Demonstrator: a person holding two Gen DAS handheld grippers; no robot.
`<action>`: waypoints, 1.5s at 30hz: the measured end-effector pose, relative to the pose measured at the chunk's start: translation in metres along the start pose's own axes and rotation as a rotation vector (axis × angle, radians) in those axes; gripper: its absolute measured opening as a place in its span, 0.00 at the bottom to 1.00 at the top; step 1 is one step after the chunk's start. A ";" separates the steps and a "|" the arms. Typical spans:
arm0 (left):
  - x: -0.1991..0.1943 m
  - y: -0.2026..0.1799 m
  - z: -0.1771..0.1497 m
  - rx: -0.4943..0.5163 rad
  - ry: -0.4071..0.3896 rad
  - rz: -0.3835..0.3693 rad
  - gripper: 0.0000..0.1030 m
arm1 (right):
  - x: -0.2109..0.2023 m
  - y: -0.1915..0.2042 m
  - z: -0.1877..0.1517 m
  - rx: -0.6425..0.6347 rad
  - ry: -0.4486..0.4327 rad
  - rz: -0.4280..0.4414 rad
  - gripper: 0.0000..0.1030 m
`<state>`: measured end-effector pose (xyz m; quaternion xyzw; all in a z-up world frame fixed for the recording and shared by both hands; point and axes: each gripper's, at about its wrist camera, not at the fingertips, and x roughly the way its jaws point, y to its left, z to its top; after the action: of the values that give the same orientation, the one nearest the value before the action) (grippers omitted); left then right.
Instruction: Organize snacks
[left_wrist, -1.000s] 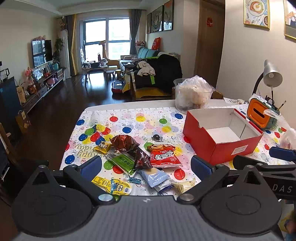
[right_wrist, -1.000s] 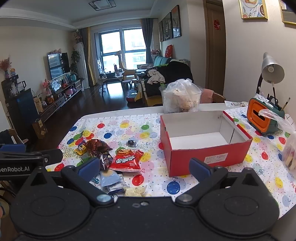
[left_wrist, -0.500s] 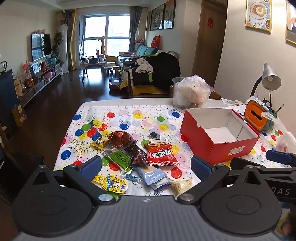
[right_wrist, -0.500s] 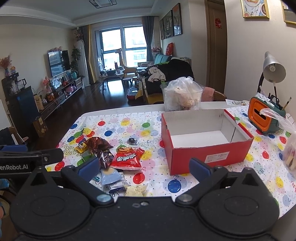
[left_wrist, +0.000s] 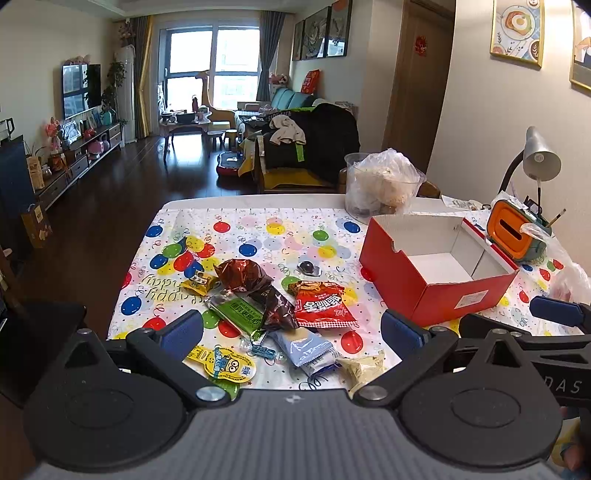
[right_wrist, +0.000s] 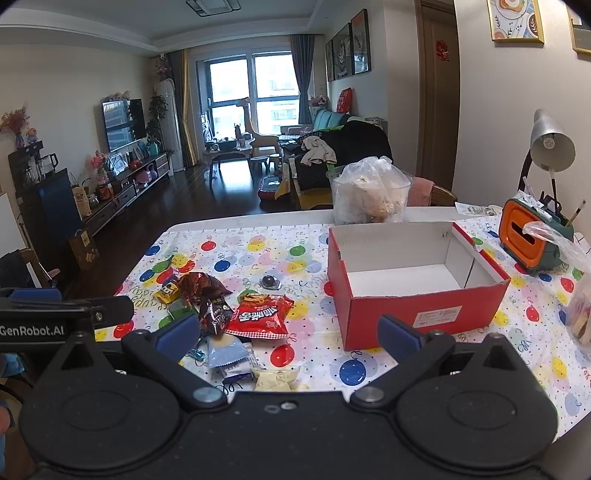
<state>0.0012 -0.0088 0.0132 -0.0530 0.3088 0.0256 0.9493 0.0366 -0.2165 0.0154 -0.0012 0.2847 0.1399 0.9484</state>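
A heap of snack packets lies on the balloon-print tablecloth (left_wrist: 258, 229): a red chip bag (left_wrist: 321, 304) (right_wrist: 260, 315), a brown wrapper (left_wrist: 243, 275), a green bar (left_wrist: 240, 312), a pale blue packet (left_wrist: 303, 347) and a yellow Minion pack (left_wrist: 223, 363). To their right stands an empty red box (left_wrist: 439, 273) (right_wrist: 413, 291) with a white inside. My left gripper (left_wrist: 291, 330) hangs open above the near table edge, over the heap. Also open, my right gripper (right_wrist: 288, 334) hovers between the heap and the box. Neither holds anything.
At the back stands a clear tub with a plastic bag (left_wrist: 382, 186). An orange-and-green holder (left_wrist: 515, 232) and a desk lamp (left_wrist: 537, 158) are at the far right, with a plastic bag (right_wrist: 581, 306) by the right edge. A small dark candy (left_wrist: 309, 266) lies alone mid-table.
Both views have shifted slightly closer over the table; the snacks and box stay where they were, and both grippers stay open and empty.
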 end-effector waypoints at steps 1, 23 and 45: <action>0.000 0.000 0.000 0.001 0.002 0.001 1.00 | 0.000 0.000 0.000 0.001 0.000 0.001 1.00; 0.003 0.008 -0.002 -0.007 0.019 -0.002 1.00 | 0.005 0.005 -0.001 -0.004 0.010 0.005 1.00; 0.049 0.045 -0.011 -0.052 0.089 0.065 1.00 | 0.058 0.014 -0.005 -0.071 0.117 0.057 1.00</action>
<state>0.0307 0.0359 -0.0278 -0.0686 0.3516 0.0618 0.9316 0.0762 -0.1879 -0.0194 -0.0346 0.3344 0.1767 0.9251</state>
